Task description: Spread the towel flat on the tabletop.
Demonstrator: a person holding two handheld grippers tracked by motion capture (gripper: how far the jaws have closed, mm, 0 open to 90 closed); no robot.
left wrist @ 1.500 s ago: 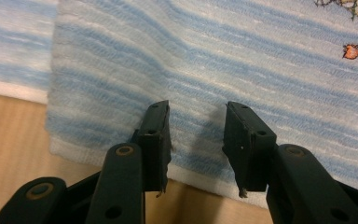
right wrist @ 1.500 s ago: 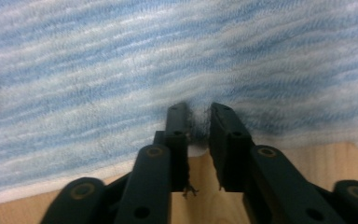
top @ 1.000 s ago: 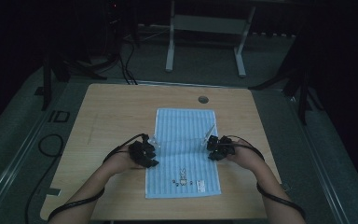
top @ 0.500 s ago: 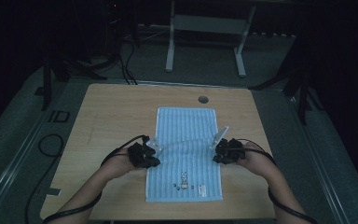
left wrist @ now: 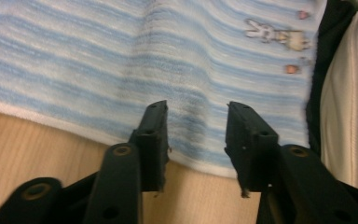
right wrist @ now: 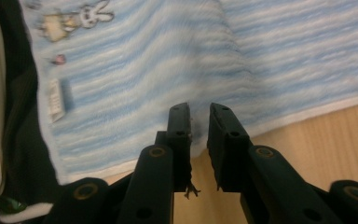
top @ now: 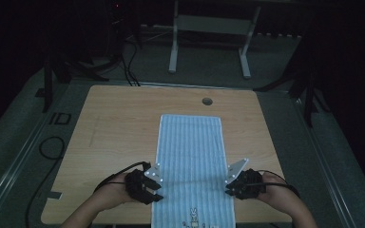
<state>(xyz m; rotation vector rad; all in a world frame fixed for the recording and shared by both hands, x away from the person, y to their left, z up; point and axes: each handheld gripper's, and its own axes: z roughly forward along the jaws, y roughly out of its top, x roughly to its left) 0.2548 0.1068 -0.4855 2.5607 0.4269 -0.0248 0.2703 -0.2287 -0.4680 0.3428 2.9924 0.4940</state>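
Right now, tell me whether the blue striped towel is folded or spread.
Spread. The blue striped towel lies flat as one long rectangle on the wooden table, its rabbit print at the near end; no fold shows.

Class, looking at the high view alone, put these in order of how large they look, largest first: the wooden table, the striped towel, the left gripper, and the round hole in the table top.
1. Wooden table
2. Striped towel
3. Left gripper
4. Round hole, which lies farther from the camera, yet looks clearly smallest.
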